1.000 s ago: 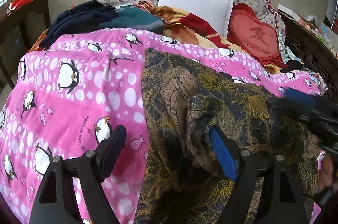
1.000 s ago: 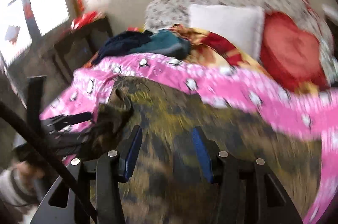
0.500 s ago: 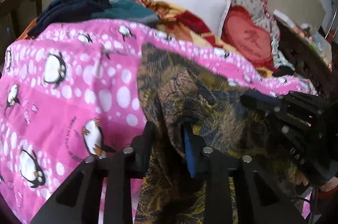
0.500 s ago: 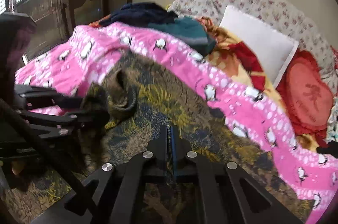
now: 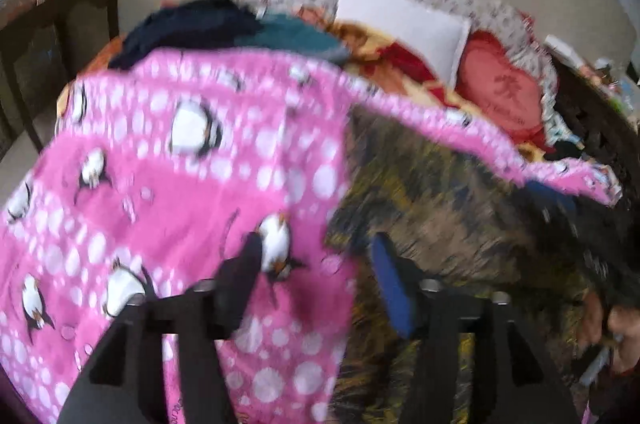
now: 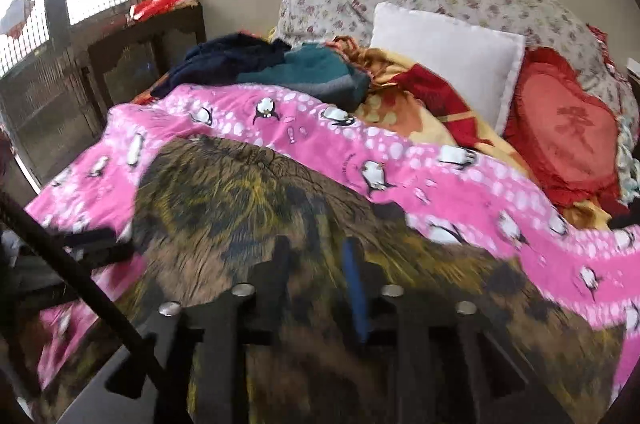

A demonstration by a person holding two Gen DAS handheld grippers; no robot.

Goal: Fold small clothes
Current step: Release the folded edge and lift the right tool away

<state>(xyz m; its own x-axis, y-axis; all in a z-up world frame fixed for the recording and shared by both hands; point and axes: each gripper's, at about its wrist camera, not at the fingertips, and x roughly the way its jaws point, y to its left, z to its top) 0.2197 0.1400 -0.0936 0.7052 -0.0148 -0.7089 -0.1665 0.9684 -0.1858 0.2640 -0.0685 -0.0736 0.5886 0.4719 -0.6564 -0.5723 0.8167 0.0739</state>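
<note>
On the pink penguin-print blanket [image 6: 404, 152] covering the bed lies the garment under work, a brown, yellow and dark patterned cloth [image 6: 256, 208], spread across the near middle of the blanket with its left edge running straight down beside bare pink fabric.

Left gripper [image 5: 316, 284]: fingers apart, nothing between them. It hangs over the cloth's left edge, one finger above pink blanket, the blue-padded one above the cloth. Contact with the fabric cannot be confirmed through the motion blur.

Right gripper [image 6: 320, 288]: fingers apart, empty, over the middle of the cloth near its front.

Progress: the cloth lies flat and fairly smooth, with no raised corner or loose flap visible. Its near portion is blurred and partly hidden by both tools, so the number of layers cannot be determined. Judged from its broad footprint, the piece is at most partly folded; further halving and squaring appear outstanding.

Remaining stock: a dark navy garment [image 6: 232, 58] and a teal garment [image 6: 320, 72] lie heaped at the far edge of the blanket, apparently unfolded. A white pillow [image 6: 448, 52] and red heart cushion [image 6: 560, 128] sit behind, well apart from the work.
</note>
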